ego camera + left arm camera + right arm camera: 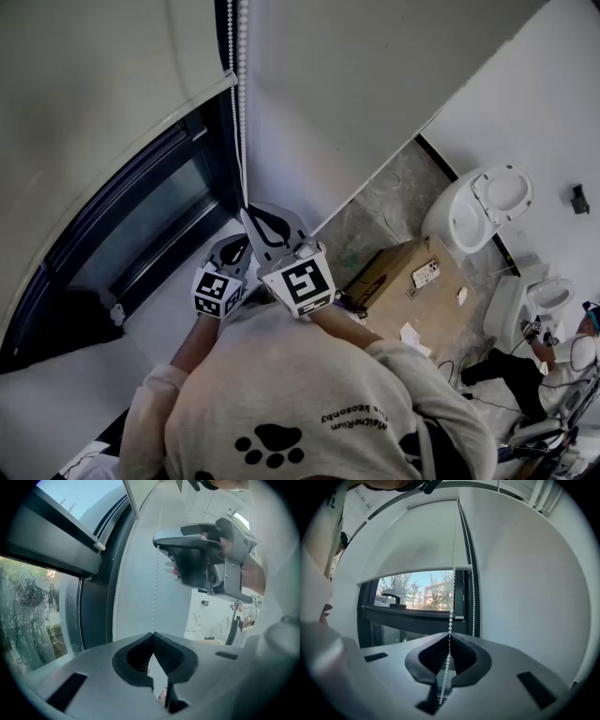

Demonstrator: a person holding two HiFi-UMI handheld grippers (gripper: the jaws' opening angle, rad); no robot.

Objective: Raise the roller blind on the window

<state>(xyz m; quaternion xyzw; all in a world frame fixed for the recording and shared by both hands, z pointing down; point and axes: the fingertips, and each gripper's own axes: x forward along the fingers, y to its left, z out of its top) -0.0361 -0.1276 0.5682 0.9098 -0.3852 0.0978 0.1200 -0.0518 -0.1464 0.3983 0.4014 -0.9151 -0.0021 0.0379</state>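
The cream roller blind (417,541) is partly up, its bottom bar (412,575) hanging over the upper window pane (419,590). A white bead chain (244,94) drops down the right side of the frame. My right gripper (247,212) is shut on one strand (451,616), which runs down between its jaws (449,637). Just below it, my left gripper (239,246) has its jaws closed at the tip (153,633) on the same strand (154,597). The other strand (472,602) hangs free by the wall. From the left gripper view, the right gripper (159,543) sits directly above.
A dark window frame (141,216) with a handle (391,596) lies to the left, a white wall (356,84) to the right. On the floor stand a cardboard box (408,281) and toilets (478,206). A person (553,375) sits at the lower right.
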